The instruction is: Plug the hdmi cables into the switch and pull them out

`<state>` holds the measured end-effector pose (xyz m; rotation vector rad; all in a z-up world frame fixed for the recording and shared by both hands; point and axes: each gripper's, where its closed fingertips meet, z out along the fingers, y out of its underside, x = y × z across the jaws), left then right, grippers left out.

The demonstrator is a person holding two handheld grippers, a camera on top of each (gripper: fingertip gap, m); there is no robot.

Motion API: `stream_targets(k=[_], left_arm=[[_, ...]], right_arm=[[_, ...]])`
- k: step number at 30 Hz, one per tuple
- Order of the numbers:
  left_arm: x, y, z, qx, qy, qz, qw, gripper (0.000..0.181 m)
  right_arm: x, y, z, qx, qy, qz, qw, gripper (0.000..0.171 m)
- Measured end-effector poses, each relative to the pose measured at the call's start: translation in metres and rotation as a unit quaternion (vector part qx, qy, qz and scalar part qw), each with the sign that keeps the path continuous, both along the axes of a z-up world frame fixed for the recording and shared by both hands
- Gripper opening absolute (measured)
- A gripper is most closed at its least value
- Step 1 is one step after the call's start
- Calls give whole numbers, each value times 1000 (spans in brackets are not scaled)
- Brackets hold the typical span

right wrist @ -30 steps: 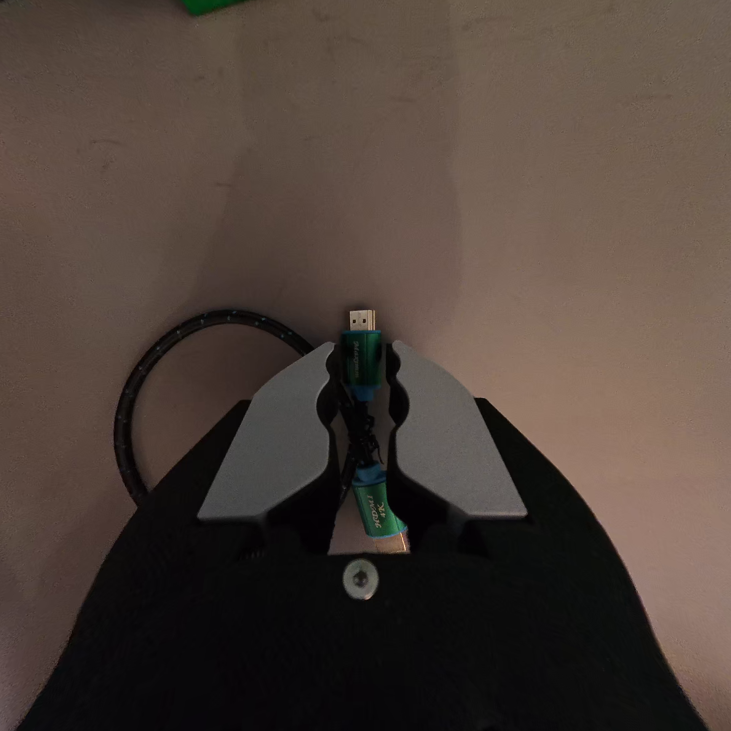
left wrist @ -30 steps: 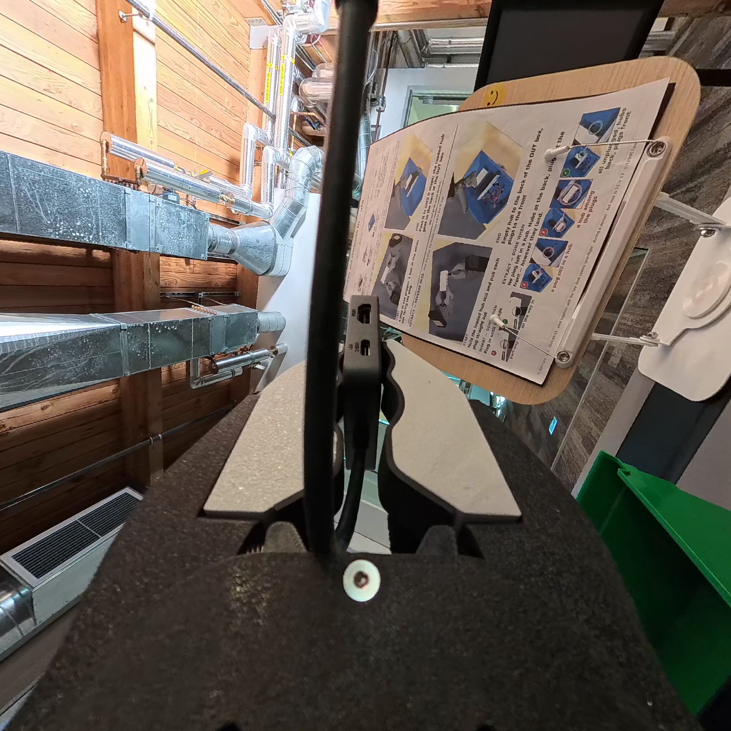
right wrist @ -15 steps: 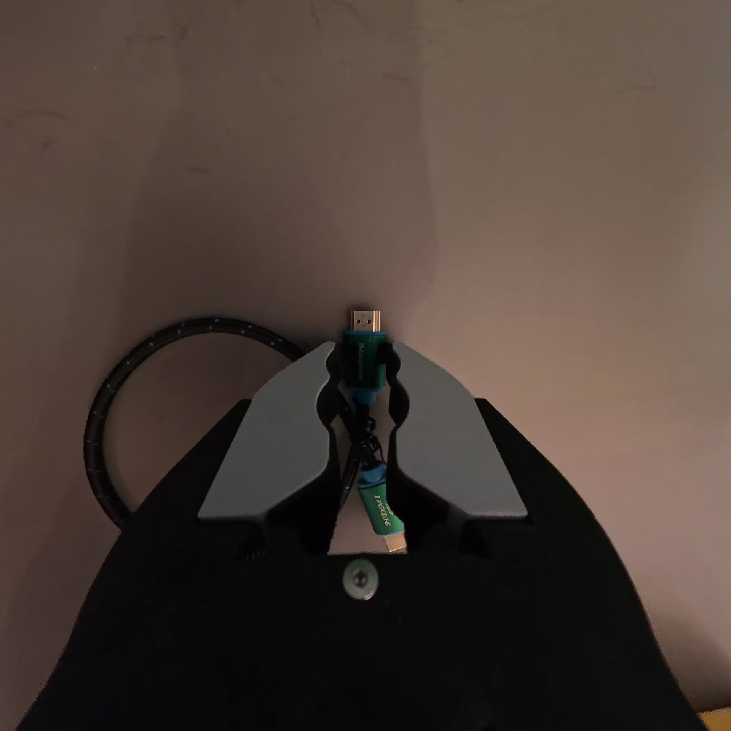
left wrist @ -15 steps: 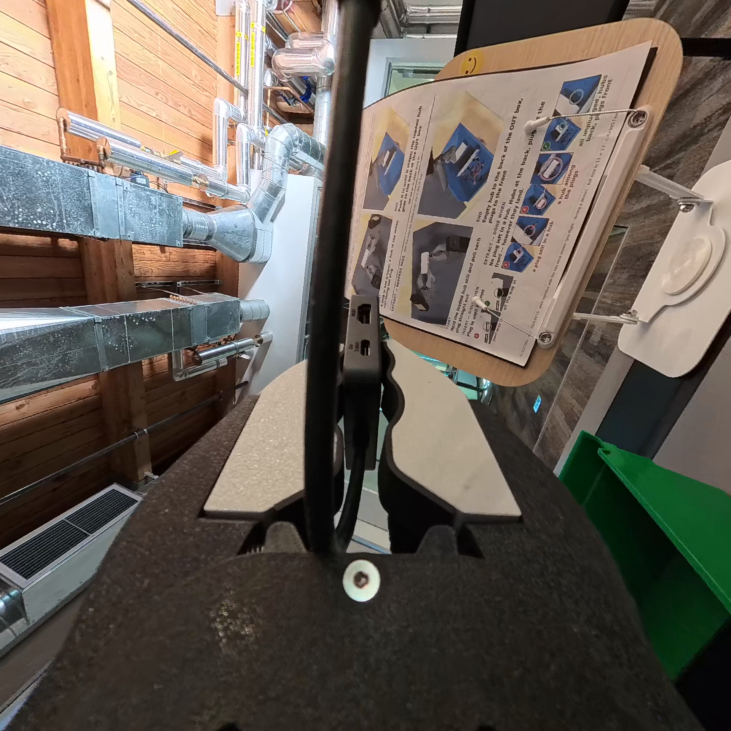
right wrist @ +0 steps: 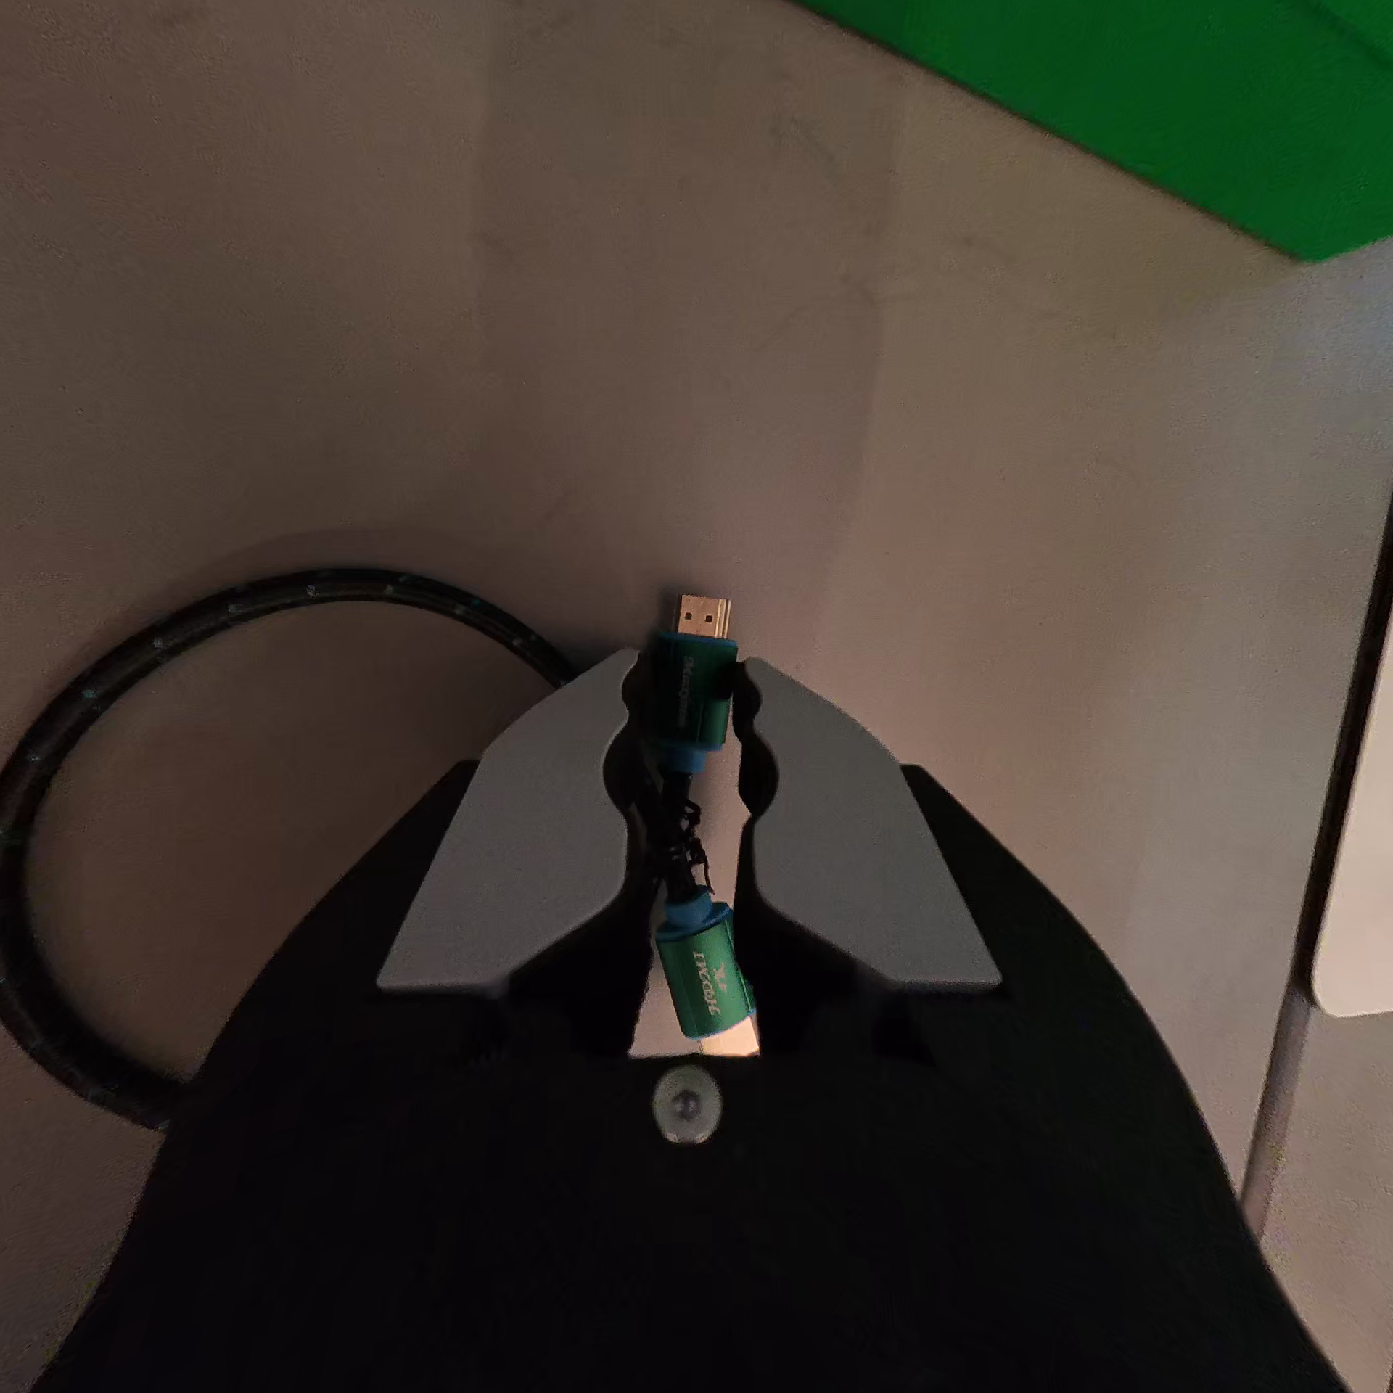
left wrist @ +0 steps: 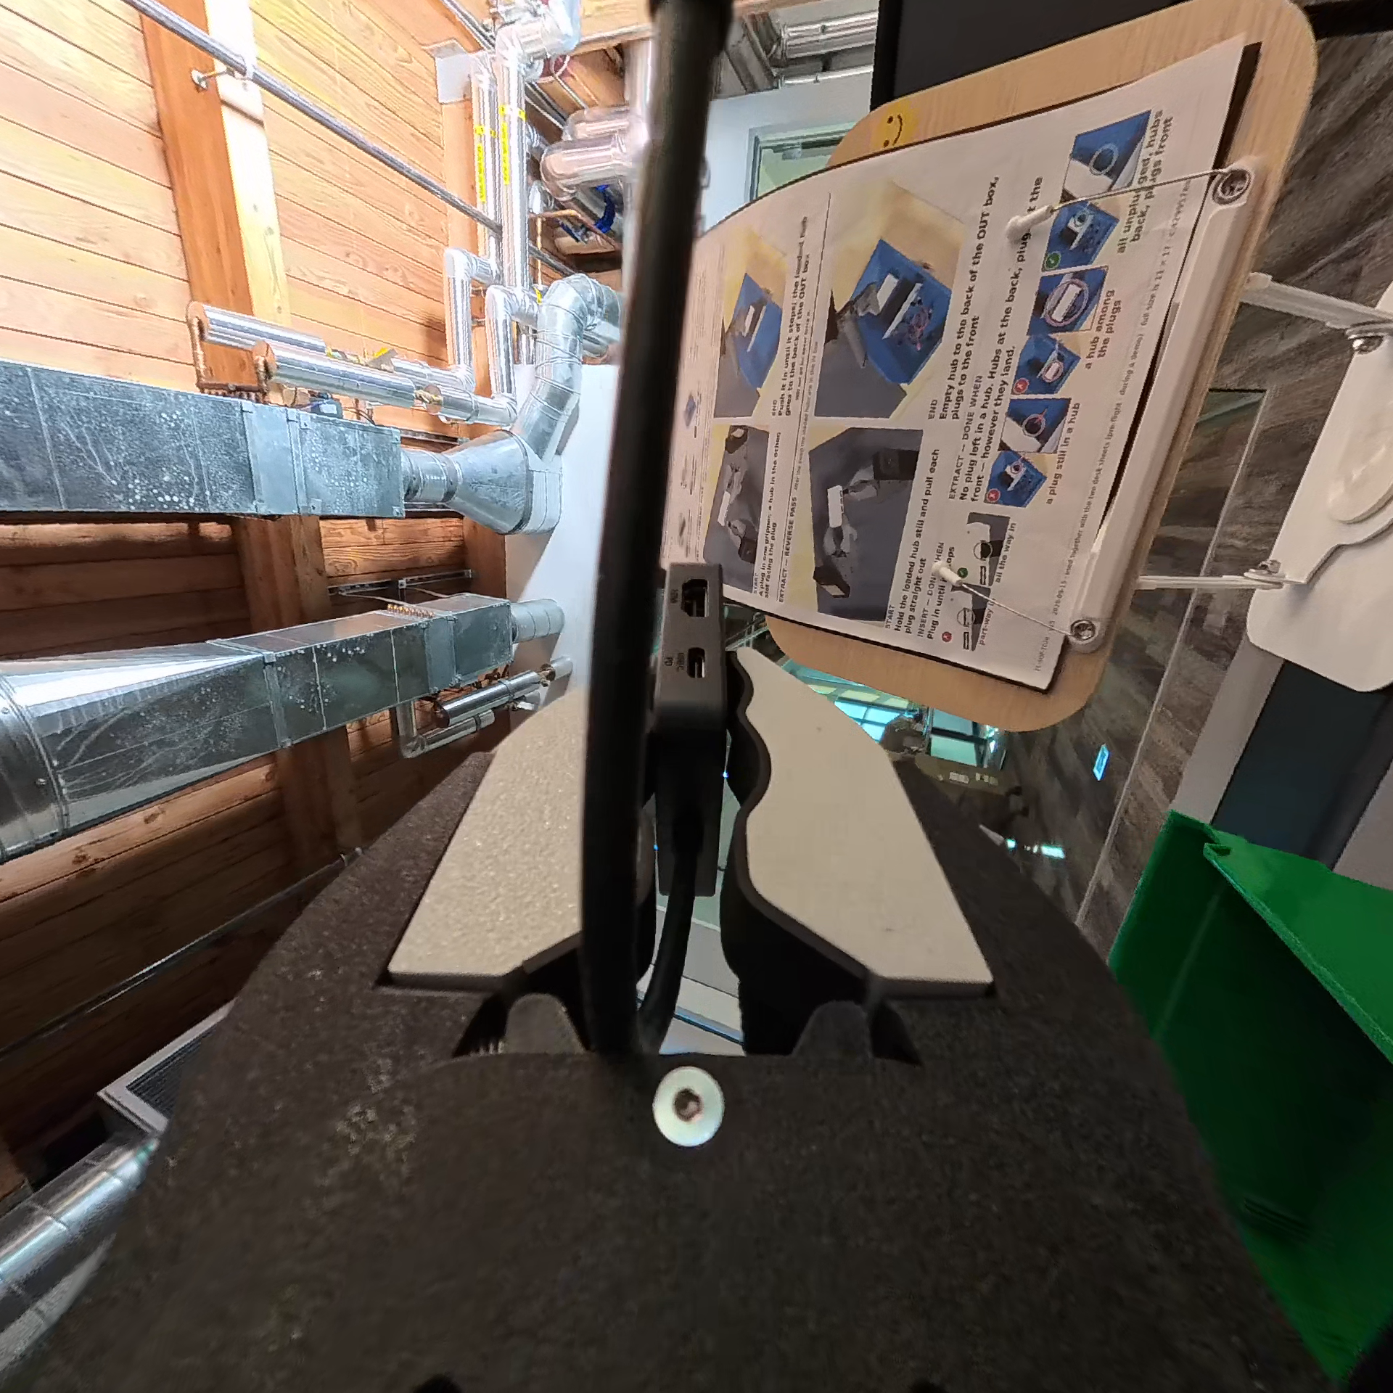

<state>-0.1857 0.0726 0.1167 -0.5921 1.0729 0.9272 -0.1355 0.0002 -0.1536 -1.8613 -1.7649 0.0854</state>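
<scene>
My left gripper (left wrist: 690, 663) is shut on a slim black switch (left wrist: 687, 678), held edge-on and raised in the air, with two small ports showing on its near face. The switch's own black cable (left wrist: 641, 528) loops up past the camera. My right gripper (right wrist: 690, 667) is shut on the green HDMI plug (right wrist: 693, 697), whose gold metal tip (right wrist: 702, 614) sticks out past the fingertips. The braided black cable (right wrist: 188, 626) loops out to the left. The cable's second green plug (right wrist: 705, 980) hangs between the fingers near the gripper body. Neither gripper shows in the other's view.
A green bin (left wrist: 1266, 1017) stands at the lower right of the left wrist view and shows at the top right of the right wrist view (right wrist: 1131, 98). A wooden board with an instruction sheet (left wrist: 942, 392) hangs ahead. Metal ducts (left wrist: 226, 467) line the wooden wall. A dim grey surface (right wrist: 528, 339) lies under the plug.
The left gripper with the switch has shifted slightly, so the board and the bin slid in the view. The right gripper with the plug has moved, bringing the green bin into view at top right.
</scene>
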Motion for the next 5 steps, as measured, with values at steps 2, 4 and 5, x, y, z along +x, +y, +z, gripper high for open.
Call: stream_targets(k=[2, 4, 5], left_arm=[[-3, 1, 2, -6, -9, -2, 1000, 20], [-5, 0, 4, -7, -13, -3, 1000, 20], [-5, 0, 5, -8, -15, -6, 1000, 20]], right_arm=[[-1, 0, 0, 14, 6, 15, 1000, 23], [-1, 1, 1, 13, 21, 15, 1000, 23], [-1, 1, 0, -8, 34, -1, 999, 23]])
